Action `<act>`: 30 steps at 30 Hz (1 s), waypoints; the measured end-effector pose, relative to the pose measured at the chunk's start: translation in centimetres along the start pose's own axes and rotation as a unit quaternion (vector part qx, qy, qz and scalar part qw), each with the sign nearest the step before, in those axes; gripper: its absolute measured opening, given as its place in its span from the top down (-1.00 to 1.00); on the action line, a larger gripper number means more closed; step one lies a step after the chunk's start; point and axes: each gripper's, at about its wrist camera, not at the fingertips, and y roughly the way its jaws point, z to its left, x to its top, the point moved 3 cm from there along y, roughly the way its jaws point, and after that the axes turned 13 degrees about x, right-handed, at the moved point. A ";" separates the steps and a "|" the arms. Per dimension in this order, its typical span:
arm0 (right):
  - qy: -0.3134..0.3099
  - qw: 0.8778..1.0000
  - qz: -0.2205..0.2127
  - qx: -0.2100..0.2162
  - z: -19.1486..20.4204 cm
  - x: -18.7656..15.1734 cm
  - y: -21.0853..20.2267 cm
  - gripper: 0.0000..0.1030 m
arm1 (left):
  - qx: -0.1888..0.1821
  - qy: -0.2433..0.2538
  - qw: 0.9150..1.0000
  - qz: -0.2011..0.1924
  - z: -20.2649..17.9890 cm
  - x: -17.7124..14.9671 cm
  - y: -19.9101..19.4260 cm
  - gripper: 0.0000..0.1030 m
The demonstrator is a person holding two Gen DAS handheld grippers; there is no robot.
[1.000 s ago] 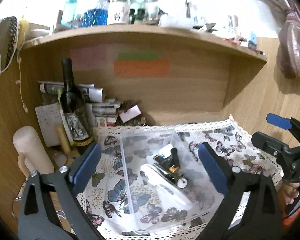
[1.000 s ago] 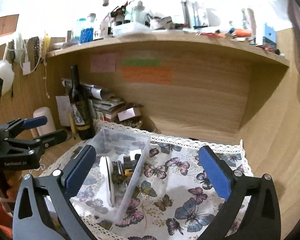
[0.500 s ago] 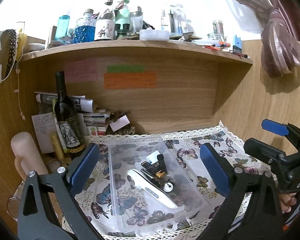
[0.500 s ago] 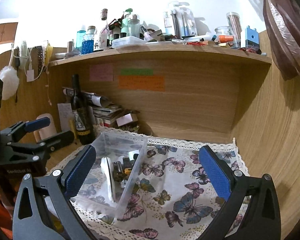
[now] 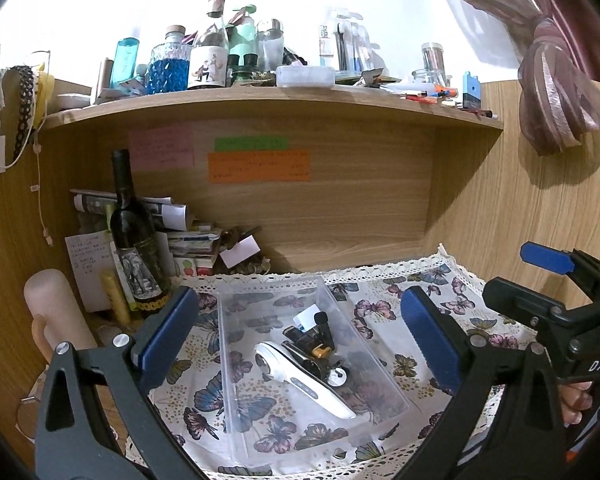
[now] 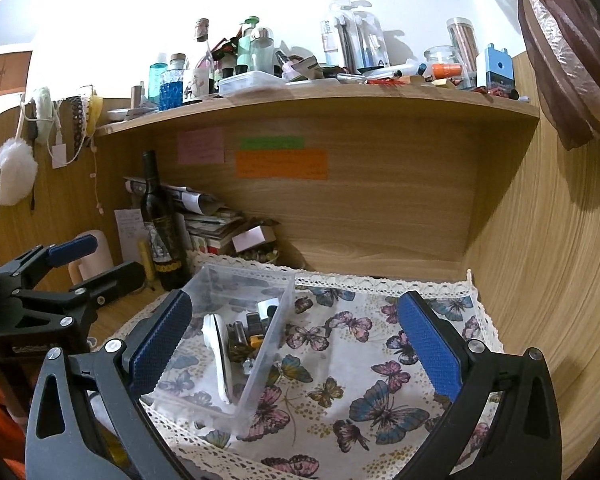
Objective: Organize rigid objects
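A clear plastic box (image 5: pixel 260 432) stands on the butterfly cloth (image 5: pixel 456 304). Inside lie a long white handheld device (image 5: pixel 304 380) and several small dark items (image 5: pixel 316 340). The box also shows in the right wrist view (image 6: pixel 272 344), left of centre, with the white device (image 6: pixel 220 352) in it. My left gripper (image 5: pixel 300 336) is open and empty, held back and above the box. My right gripper (image 6: pixel 292 344) is open and empty, above the cloth (image 6: pixel 360 360) to the right of the box. Each gripper shows at the edge of the other's view.
A dark wine bottle (image 5: pixel 134 236) stands at the back left beside stacked papers (image 5: pixel 180 236) and a pale cylinder (image 5: pixel 52 312). A wooden shelf (image 5: pixel 268 104) crowded with bottles overhangs the nook. Wooden walls close the back and right.
Both grippers have drawn back and up from the box, so it looks smaller and lower in both views. Both stay open and empty.
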 end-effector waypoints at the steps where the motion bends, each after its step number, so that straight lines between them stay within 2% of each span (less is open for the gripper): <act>1: 0.000 1.000 0.000 0.000 0.0 0.0 0.0 -1.00 | 0.000 0.001 1.000 -0.001 0.0 0.0 0.0 -1.00; 30: -0.005 1.000 0.000 0.001 0.1 -0.1 0.1 -1.00 | -0.008 0.004 1.000 -0.006 -0.4 0.2 -0.6 -1.00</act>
